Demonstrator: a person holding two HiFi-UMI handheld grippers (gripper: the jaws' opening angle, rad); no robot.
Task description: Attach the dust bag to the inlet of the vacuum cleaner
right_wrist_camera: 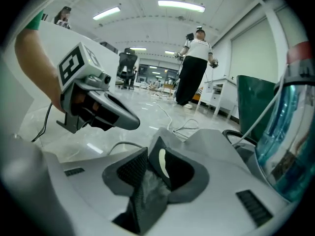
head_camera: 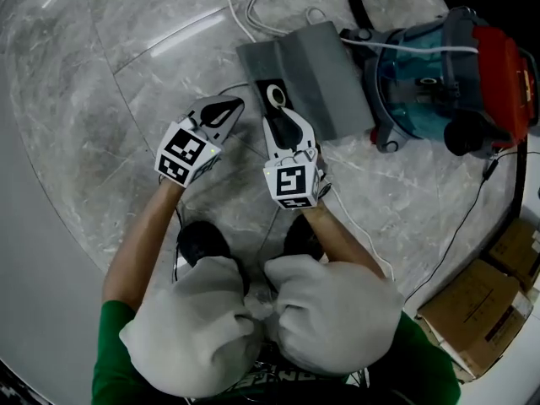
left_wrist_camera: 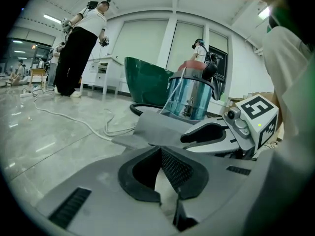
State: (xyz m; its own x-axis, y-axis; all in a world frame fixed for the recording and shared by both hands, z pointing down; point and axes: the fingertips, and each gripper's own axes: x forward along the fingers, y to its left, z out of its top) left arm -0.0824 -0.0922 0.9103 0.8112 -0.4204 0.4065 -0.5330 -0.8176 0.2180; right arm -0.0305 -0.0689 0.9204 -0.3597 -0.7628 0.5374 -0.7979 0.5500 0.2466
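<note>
The grey dust bag (head_camera: 316, 74) lies flat on the marble floor, its black collar (head_camera: 274, 94) with a white ring at the near end. To its right stands the vacuum cleaner (head_camera: 430, 78), a blue see-through tank with a red top. My right gripper (head_camera: 277, 113) is at the collar's near edge. In the right gripper view the gripper (right_wrist_camera: 155, 156) stands open, with the collar (right_wrist_camera: 165, 163) in the gap between its jaws. My left gripper (head_camera: 229, 106) hovers just left of the bag, its tips (left_wrist_camera: 160, 151) meeting on nothing.
White cables (head_camera: 245, 7) and a black hose (head_camera: 359, 2) run across the floor behind the bag. Cardboard boxes (head_camera: 485, 310) sit at the lower right. A green tub (left_wrist_camera: 145, 80) and a standing person (left_wrist_camera: 81, 43) are farther off in the room.
</note>
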